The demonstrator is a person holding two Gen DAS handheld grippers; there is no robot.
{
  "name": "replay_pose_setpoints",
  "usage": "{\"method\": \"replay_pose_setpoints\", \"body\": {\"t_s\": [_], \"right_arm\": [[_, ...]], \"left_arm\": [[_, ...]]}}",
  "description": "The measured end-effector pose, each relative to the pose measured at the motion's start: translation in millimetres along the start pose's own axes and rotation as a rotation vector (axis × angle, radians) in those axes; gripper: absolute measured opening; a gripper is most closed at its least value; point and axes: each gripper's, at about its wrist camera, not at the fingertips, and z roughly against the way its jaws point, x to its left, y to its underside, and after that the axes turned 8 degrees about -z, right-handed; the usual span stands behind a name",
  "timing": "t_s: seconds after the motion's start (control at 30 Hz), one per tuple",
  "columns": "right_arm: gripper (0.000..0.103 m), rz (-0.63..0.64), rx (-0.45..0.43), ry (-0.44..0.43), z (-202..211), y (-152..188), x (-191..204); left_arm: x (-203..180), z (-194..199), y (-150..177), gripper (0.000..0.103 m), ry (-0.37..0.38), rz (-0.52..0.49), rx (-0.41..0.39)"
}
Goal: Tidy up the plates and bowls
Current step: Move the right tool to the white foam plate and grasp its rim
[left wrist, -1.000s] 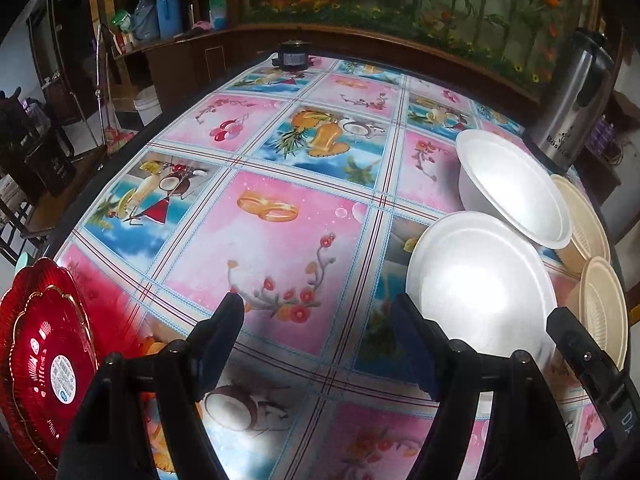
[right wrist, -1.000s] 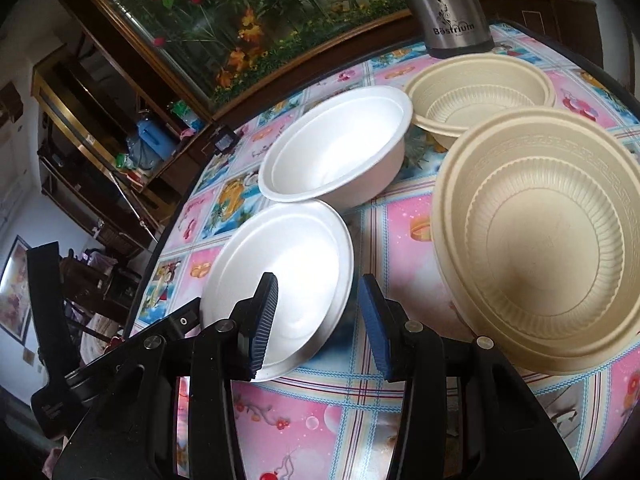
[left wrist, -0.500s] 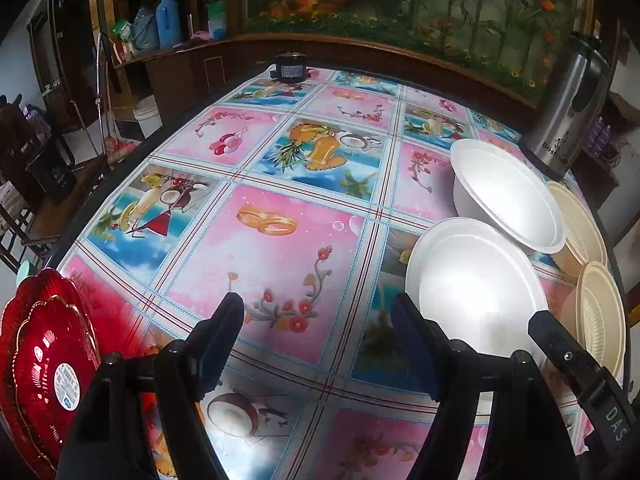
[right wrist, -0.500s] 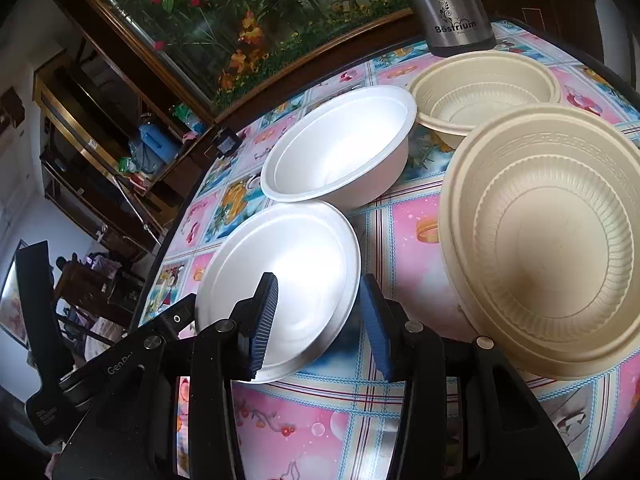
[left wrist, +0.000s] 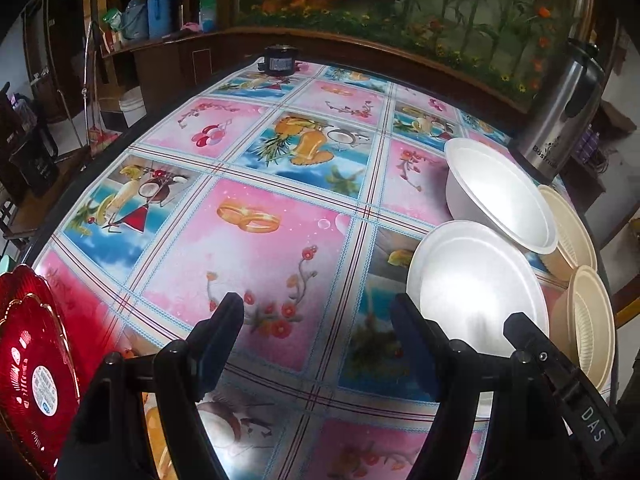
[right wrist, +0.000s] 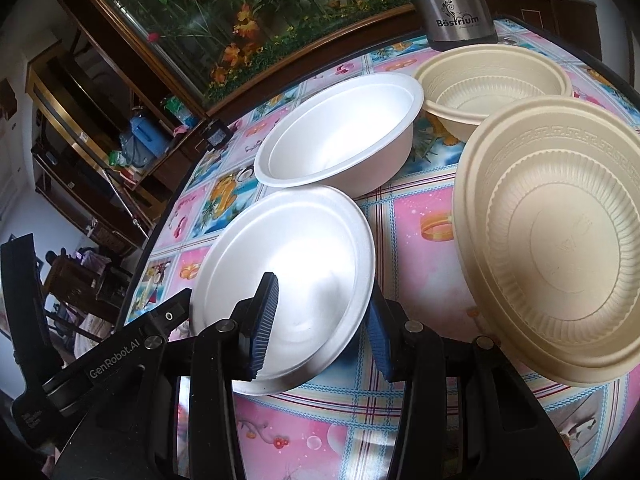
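Observation:
A shallow white plate (right wrist: 288, 264) lies on the patterned table, and behind it stands a white bowl (right wrist: 340, 140). My right gripper (right wrist: 320, 326) is open and straddles the plate's near right rim: one pad hangs over the inside, the other just outside the edge. Two cream ribbed bowls sit to the right, one near (right wrist: 560, 240) and one far (right wrist: 492, 84). My left gripper (left wrist: 316, 332) hovers open over bare tablecloth with nothing between its fingers. The white plate (left wrist: 476, 284) is to its right and a stack of red plates (left wrist: 36, 360) to its left.
A steel thermos (right wrist: 452, 4) stands at the table's far right edge behind the bowls. A small black device (left wrist: 280, 62) sits at the far edge. The tablecloth (left wrist: 248, 220) in the middle holds nothing. Shelves and a planter wall ring the table.
My right gripper has edged forward, so the white plate looks nearer and its rim now sits between the jaws. The left gripper has stayed where it was.

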Motion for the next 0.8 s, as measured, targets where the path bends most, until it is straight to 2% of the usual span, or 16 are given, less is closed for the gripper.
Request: {"method": "replay_pose_setpoints", "body": {"t_s": [0.5, 0.73, 0.8], "right_arm": [[0.04, -0.019, -0.011, 0.025, -2.3, -0.6, -5.1], [0.04, -0.038, 0.006, 0.006, -3.2, -1.4, -8.0], [0.04, -0.044, 0.012, -0.005, -3.2, -2.0, -8.7]], "left_arm": [[3.0, -2.8, -0.4, 0.076, 0.038, 0.01, 0.006], [29.3, 27.4, -5.7, 0.076, 0.048, 0.055, -0.024], [36.8, 37.6, -10.4, 0.081, 0.074, 0.082, -0.039]]}}
